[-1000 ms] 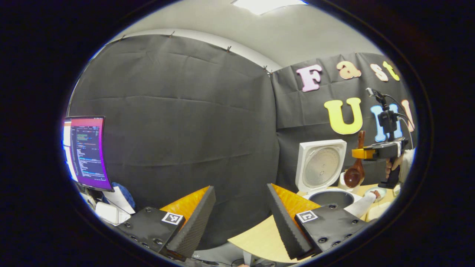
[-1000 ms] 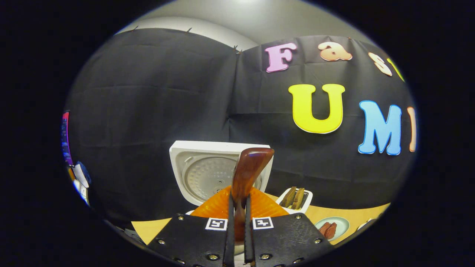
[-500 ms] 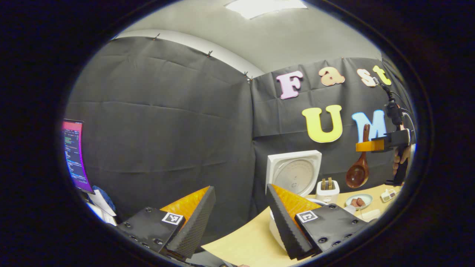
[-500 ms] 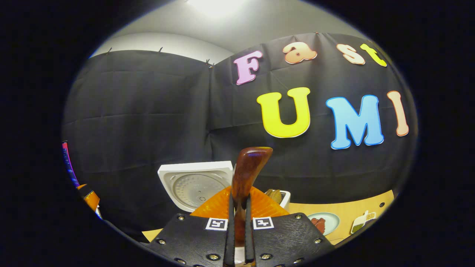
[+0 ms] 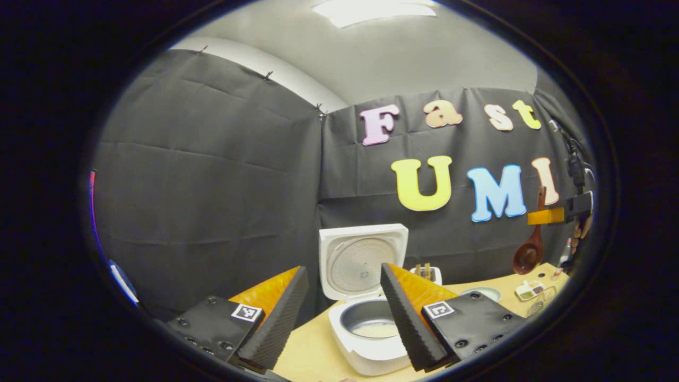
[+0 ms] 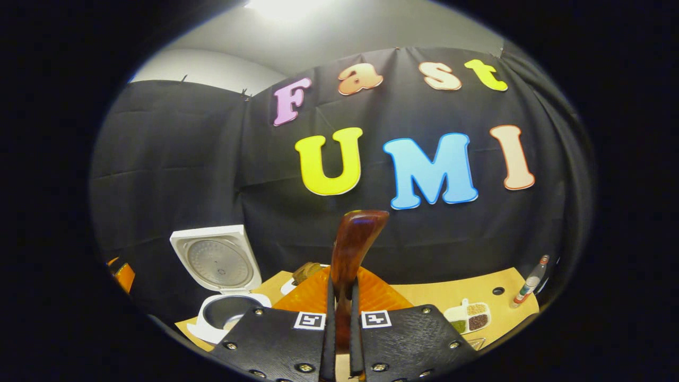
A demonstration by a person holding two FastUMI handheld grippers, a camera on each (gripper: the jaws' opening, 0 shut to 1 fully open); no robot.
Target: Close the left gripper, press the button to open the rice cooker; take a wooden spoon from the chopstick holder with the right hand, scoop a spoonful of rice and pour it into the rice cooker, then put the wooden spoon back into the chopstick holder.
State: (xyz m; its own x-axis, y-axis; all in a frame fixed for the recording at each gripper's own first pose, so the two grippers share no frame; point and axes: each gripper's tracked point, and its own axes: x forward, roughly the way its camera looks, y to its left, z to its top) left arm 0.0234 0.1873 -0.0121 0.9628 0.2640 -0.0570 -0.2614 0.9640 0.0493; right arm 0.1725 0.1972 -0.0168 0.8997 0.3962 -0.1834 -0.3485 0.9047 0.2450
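The white rice cooker (image 5: 366, 345) stands open on the table, lid (image 5: 363, 260) upright, with pale rice low in its pot. My left gripper (image 5: 342, 313) is open, its fingers framing the cooker from the near side. The white chopstick holder (image 5: 427, 273) sits just right of the cooker. Far right and high above the table, my right gripper (image 5: 551, 215) holds the wooden spoon (image 5: 530, 249), bowl hanging down. In the right gripper view the spoon's brown handle (image 6: 353, 249) rises between the shut fingers of my right gripper (image 6: 340, 318); the cooker (image 6: 220, 281) lies lower left, and the holder (image 6: 305, 273) peeks out beside the orange finger.
A pale plate (image 5: 480, 292) lies right of the holder. A divided dish of seasonings (image 6: 469, 315) and a small bottle (image 6: 530, 281) stand toward the table's right end. A hand (image 5: 581, 231) grips the right gripper's handle. The left gripper's orange finger (image 6: 122, 273) shows left of the cooker.
Both views have swung to the right. My right gripper has carried the spoon rightward, away from the cooker. The cooker now sits between my left gripper's fingers.
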